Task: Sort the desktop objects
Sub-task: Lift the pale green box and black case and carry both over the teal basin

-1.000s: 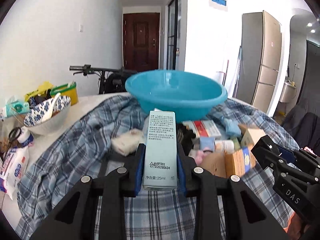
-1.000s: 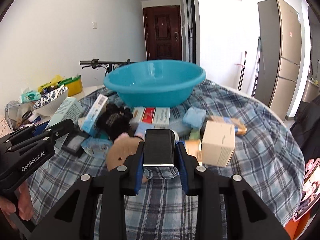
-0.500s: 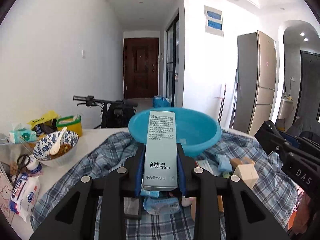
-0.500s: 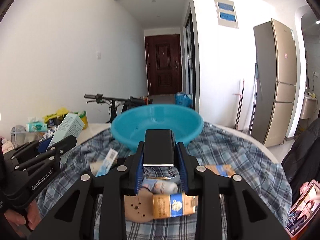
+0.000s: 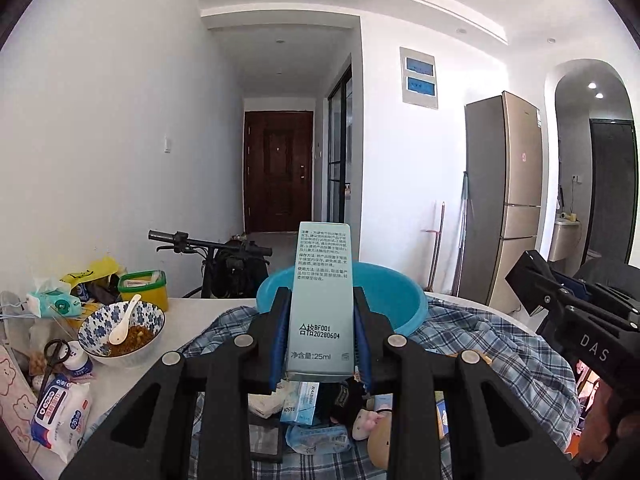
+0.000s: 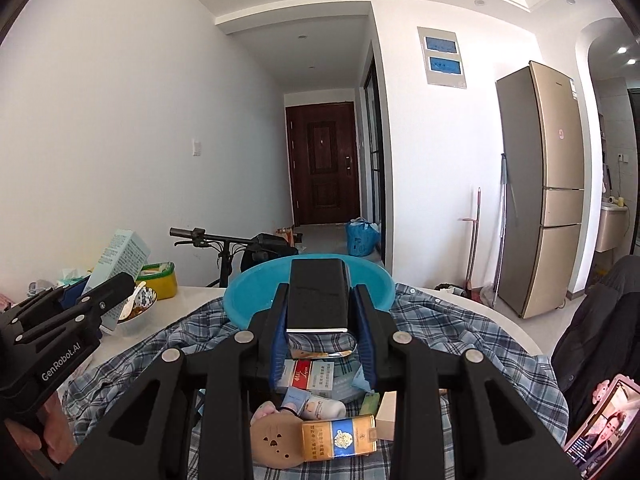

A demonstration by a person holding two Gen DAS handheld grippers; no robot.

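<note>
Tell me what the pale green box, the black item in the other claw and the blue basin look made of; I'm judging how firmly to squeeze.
Pale green box: looks like thin matte printed cardboard, with sharp folded edges.
Black item: smooth, slightly glossy, probably hard plastic or coated card with a silvery lower edge; unclear.
Blue basin: likely moulded plastic, with uniform colour and soft sheen.

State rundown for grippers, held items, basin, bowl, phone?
left gripper: shut on pale green carton
pale green carton: held upright
right gripper: shut on black box
black box: held, clear of the cloth
blue basin: upright on plaid cloth
patterned bowl: holds food and spoon
phone: screen lit
</note>
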